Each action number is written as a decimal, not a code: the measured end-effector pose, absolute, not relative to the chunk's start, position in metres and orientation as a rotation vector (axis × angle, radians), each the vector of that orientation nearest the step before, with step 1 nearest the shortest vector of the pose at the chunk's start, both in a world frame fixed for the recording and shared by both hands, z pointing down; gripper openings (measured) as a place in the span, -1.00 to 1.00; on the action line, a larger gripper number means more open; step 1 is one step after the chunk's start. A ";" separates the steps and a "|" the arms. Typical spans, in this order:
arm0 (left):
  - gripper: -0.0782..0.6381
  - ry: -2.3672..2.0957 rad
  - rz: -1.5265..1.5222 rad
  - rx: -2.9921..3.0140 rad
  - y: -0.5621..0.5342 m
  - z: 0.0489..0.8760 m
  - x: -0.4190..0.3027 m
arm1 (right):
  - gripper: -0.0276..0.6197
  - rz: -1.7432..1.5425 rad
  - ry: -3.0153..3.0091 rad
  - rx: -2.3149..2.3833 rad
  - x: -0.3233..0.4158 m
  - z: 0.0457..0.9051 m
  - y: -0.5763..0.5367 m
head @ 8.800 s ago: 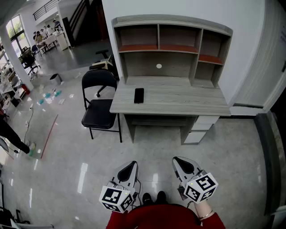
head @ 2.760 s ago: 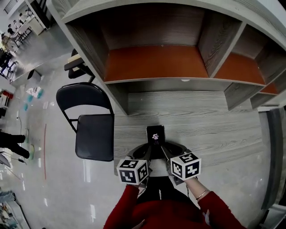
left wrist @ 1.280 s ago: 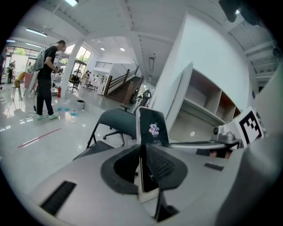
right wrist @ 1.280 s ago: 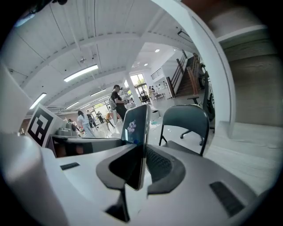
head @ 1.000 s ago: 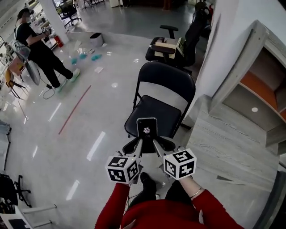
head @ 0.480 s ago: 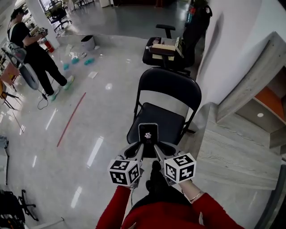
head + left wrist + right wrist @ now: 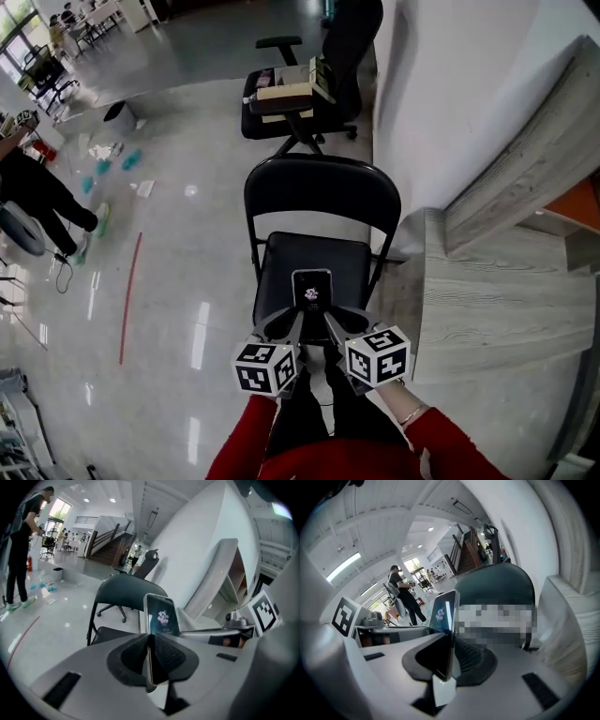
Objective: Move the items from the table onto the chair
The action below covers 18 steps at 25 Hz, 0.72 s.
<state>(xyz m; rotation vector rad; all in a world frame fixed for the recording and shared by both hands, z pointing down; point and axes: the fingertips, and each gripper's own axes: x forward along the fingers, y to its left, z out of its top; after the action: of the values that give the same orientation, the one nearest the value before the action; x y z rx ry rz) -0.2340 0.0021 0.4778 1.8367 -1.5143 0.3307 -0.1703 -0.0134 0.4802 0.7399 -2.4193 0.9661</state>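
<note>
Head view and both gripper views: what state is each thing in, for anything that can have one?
Black smartphone: screen lit, gripped at its near end over the chair seat.
Left tongs: shut on the smartphone.
Right tongs: shut on the smartphone.
Black folding chair: unfolded, upright.
Black office chair: loaded with boxes.

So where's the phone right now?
In the head view's middle, the phone is clamped by the left gripper and right gripper over the black folding chair's seat, left of the desk.
</note>
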 end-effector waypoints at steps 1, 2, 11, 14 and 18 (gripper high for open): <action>-0.61 -1.480 0.346 1.848 -0.004 0.486 -0.234 | -0.70 0.985 -2.399 0.772 -0.170 0.488 -0.017; -0.61 -1.445 0.361 1.857 -0.009 0.495 -0.234 | -0.70 1.003 -2.377 0.805 -0.170 0.497 -0.021; -0.61 -1.195 0.486 1.867 -0.028 0.602 -0.235 | -0.70 1.180 -2.182 0.993 -0.170 0.600 -0.029; -0.61 -1.164 0.506 1.832 -0.032 0.641 -0.238 | -0.70 1.231 -2.143 0.983 -0.172 0.640 -0.032; -0.61 -1.150 0.514 1.773 -0.038 0.691 -0.242 | -0.70 1.289 -2.098 0.951 -0.176 0.690 -0.040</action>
<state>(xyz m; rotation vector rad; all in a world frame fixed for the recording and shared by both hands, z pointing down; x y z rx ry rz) -0.2416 -0.0380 0.6909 1.7730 -1.1502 0.5141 -0.1757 -0.0398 0.6899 0.9509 -2.0982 1.2888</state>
